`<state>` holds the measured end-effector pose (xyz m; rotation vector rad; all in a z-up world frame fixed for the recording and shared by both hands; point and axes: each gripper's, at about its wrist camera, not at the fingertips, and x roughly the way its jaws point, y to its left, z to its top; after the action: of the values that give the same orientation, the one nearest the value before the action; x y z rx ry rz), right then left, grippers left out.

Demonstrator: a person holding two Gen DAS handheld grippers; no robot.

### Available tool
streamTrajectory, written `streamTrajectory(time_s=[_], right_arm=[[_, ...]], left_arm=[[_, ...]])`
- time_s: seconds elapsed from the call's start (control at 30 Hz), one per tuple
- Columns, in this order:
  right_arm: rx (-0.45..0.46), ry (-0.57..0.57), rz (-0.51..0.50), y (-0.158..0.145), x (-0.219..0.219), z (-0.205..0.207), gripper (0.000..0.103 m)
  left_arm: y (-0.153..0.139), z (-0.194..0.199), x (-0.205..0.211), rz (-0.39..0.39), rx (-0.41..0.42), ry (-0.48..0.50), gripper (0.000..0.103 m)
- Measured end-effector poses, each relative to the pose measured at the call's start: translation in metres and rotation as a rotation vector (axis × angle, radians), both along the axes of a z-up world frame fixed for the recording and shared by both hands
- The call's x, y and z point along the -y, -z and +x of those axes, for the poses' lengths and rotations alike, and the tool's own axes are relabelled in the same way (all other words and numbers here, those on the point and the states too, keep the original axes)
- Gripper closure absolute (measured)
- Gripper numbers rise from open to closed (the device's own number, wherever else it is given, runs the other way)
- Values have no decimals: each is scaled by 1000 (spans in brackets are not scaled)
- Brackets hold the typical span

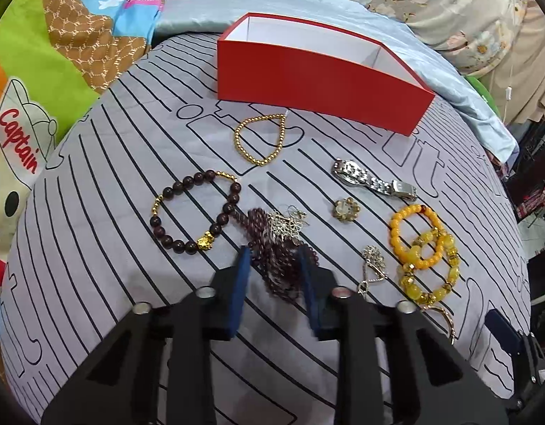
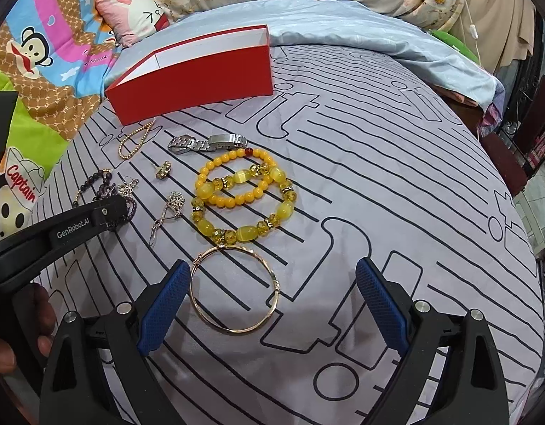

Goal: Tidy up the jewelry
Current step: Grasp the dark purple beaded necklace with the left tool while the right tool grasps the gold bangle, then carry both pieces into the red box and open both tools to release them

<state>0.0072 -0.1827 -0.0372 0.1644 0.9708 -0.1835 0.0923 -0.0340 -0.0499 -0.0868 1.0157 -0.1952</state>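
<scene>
From the left wrist, the left tool point(image 1: 277, 258) pinches a heap of dark garnet beads point(image 1: 277, 244) lying on the bed's striped sheet point(image 1: 131, 141), the red box point(image 1: 308, 81) beyond.

From the right wrist, the right tool point(image 2: 272, 276) stands spread over a gold bangle point(image 2: 233, 288).

A home bedroom. A bed point(image 2: 378, 177) in a striped sheet fills the frame. Cartoon bedding point(image 1: 60, 53) and a pillow point(image 2: 138, 17) lie upper left.

Both grippers have black angular plastic frames with round silver screw heads and blue textured pads. The left gripper point(image 2: 120, 209) bears white "GenRobot.AI" lettering; a bare hand point(image 2: 21, 326), seemingly sleeveless, grips it.
</scene>
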Motion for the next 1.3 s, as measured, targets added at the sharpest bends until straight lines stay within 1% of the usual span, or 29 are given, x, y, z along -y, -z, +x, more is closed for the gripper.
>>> streamTrajectory(time_s=[0.03, 0.1, 0.23, 0.33, 0.43, 0.5, 0.57, 0.7, 0.83, 1.0, 1.07, 1.13, 1.17, 1.2, 1.23, 1.27, 1.3], right_arm=[[0, -1, -1, 0, 0, 0, 11], [2, 0, -3, -1, -1, 0, 11], [2, 3, -5, -1, -1, -2, 11], [2, -1, -7, -2, -2, -5, 11], [4, -4, -10, -2, -3, -9, 14], [4, -4, -10, -2, -3, -10, 19], [1, -4, 0, -2, -2, -11, 27], [-10, -3, 1, 1, 0, -10, 39], [-21, -7, -3, 5, 0, -9, 56], [-17, -16, -21, 7, -1, -6, 66], [-15, -22, -23, 7, -2, -5, 77], [-14, -30, -19, 7, -3, -4, 83], [-14, -32, -18, 7, -4, -4, 89], [-13, -37, -15, 7, -5, -4, 91], [-13, -40, -13, 7, -5, -4, 97], [-14, -43, -10, 7, -6, -4, 100], [-14, -44, -10, 7, -7, -4, 100]], left_arm=[[0, 0, 0, -7, -1, 5, 86], [-1, -3, -3, -16, -2, 14, 89], [-3, -12, -8, -18, 11, 30, 97], [-6, -18, -14, -25, 12, 31, 97], [-10, -25, -19, -19, 18, 35, 97], [-13, -31, -23, -19, 23, 37, 97], [-16, -35, -27, -21, 24, 39, 97], [-19, -41, -32, -14, 34, 38, 97], [-17, -44, -34, -16, 29, 34, 97], [-16, -46, -34, -20, 28, 38, 97], [-16, -47, -33, -21, 27, 39, 97], [-16, -47, -33, -23, 26, 41, 97], [-16, -47, -33, -24, 26, 41, 97], [-16, -47, -33, -25, 27, 42, 97], [-16, -47, -33, -25, 26, 42, 97], [-16, -47, -33, -26, 25, 42, 97], [-16, -47, -33, -26, 25, 42, 97]])
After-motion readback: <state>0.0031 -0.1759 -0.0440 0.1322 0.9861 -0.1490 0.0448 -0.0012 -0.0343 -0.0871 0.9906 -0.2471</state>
